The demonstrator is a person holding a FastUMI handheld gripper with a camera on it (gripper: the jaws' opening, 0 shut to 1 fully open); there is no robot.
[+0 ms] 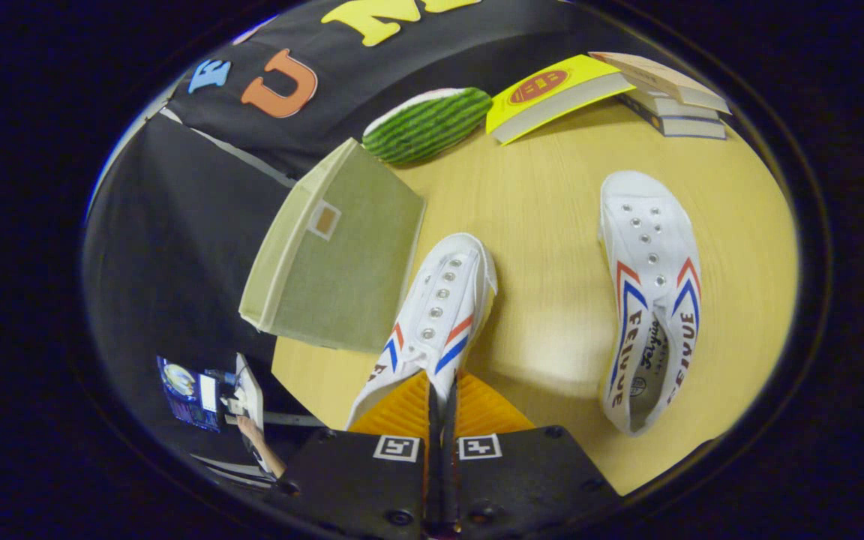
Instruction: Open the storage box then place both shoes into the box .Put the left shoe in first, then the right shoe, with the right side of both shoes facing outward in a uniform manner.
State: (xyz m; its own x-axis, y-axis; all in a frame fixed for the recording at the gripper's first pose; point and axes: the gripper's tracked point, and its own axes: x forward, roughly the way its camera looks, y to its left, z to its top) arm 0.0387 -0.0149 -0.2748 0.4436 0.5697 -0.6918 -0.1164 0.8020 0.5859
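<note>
your gripper [440, 405] is pinched nearly closed on the heel edge of the white canvas slip-on shoe with red and blue chevron stripes [436, 315], both fingers pressing the thin fabric between them. that shoe points away from you, its toe reaching toward the near corner of the olive-green fabric storage box [338, 262], which sits at the desk's [544, 225] left edge with its lid apparently still closed and a small tan label patch on its top.

well apart to the right lies the second white canvas shoe [651, 300], sole down, opening toward you. its side stripes read "feiyue", and script inside the insole looks like the same brand name.

expect both shoes to be light and floppy: canvas uppers will fold under a pinch, so the stiffer heel collar or rubber sole rim is probably the surest hold. the rubber should not slip much.

at the desk's far edge rest a striped green watermelon-slice toy [428, 124], a yellow book [552, 94] with a red oval emblem whose wording is too small to read, and a stack of books [668, 101].
</note>
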